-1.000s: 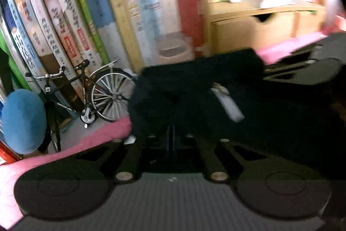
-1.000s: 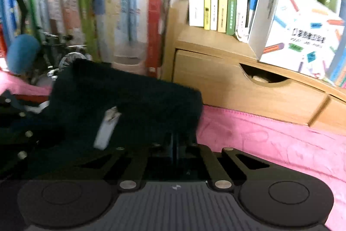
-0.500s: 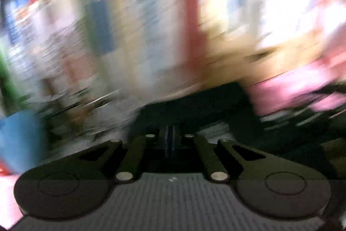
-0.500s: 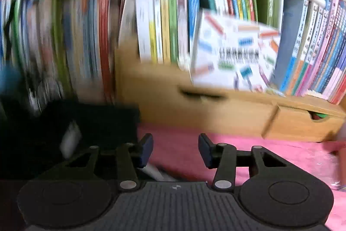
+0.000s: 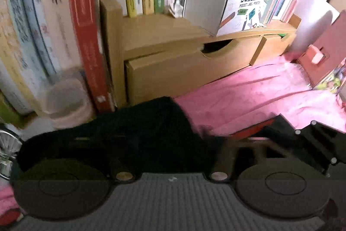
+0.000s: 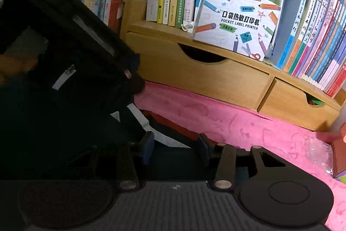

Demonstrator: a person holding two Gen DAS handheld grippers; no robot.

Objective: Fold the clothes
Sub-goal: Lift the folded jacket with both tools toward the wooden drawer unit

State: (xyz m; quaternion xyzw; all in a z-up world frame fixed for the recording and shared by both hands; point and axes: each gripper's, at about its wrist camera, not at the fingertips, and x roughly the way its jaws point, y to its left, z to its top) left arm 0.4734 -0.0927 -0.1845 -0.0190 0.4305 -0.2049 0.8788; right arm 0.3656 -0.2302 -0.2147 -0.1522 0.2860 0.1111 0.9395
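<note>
A dark garment [image 5: 140,122] lies bunched on the pink cloth [image 5: 248,99] in front of the bookshelf. In the left wrist view it covers the fingers of my left gripper [image 5: 170,144]. Those jaws are opening, but dark cloth against dark fingers hides any grip. In the right wrist view the garment [image 6: 43,122] fills the left side, showing a white label [image 6: 63,77] and a white stripe [image 6: 140,120]. My right gripper [image 6: 175,144] is opening, its blue pads [image 6: 148,144] apart, dark cloth lying between them untouched. The left gripper [image 6: 129,77] reaches in over the garment.
A wooden drawer unit [image 6: 205,79] stands right behind the garment, with books on it and a label printer box [image 6: 235,18]. Tall books and a translucent cup [image 5: 67,99] stand at the left. A pink box [image 5: 320,57] sits at the far right.
My right gripper was shut on the garment's edge and now stands open. Both views have swung right, from the toy bicycle toward the wooden drawers. The garment has sunk lower onto the pink cloth.
</note>
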